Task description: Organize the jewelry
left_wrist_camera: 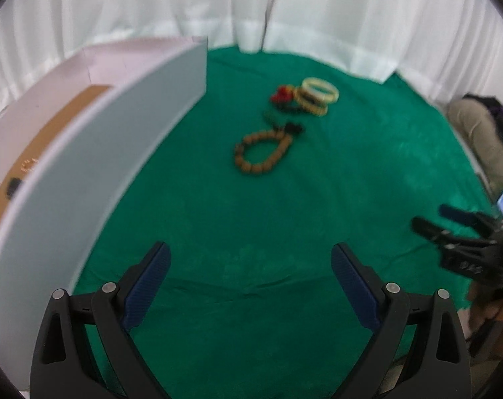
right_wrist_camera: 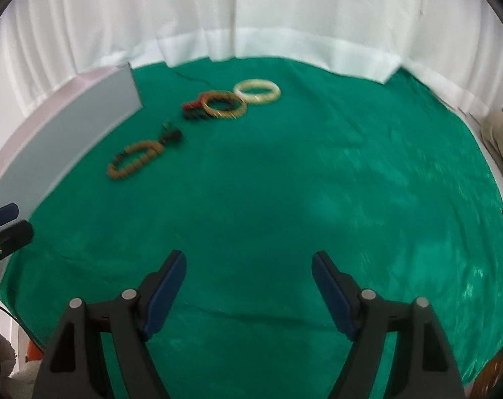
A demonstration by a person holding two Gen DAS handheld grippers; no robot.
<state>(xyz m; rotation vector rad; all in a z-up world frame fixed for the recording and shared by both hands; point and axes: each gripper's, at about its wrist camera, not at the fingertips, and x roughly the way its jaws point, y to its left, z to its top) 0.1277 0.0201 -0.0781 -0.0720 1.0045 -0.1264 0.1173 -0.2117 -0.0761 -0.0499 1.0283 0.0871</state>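
On a green cloth [left_wrist_camera: 251, 219] lie a brown bead bracelet [left_wrist_camera: 263, 151] with a dark tassel, a gold-brown bangle [left_wrist_camera: 313, 103], a cream bangle [left_wrist_camera: 319, 89] and a red and dark piece [left_wrist_camera: 281, 94]. The same pieces show in the right wrist view: bead bracelet [right_wrist_camera: 135, 159], gold-brown bangle [right_wrist_camera: 224, 104], cream bangle [right_wrist_camera: 258, 91]. My left gripper [left_wrist_camera: 249, 259] hangs open above bare cloth, well short of the jewelry. My right gripper [right_wrist_camera: 249, 267] is open too, with nothing between its fingers. Each gripper shows at the edge of the other's view.
A white open box [left_wrist_camera: 125, 153] with a brown floor stands at the left; a small beaded ring [left_wrist_camera: 29, 165] and a dark item lie inside. The box wall [right_wrist_camera: 71, 133] also shows from the right. White curtains hang behind. A person's beige clothing [left_wrist_camera: 477, 133] is at the right edge.
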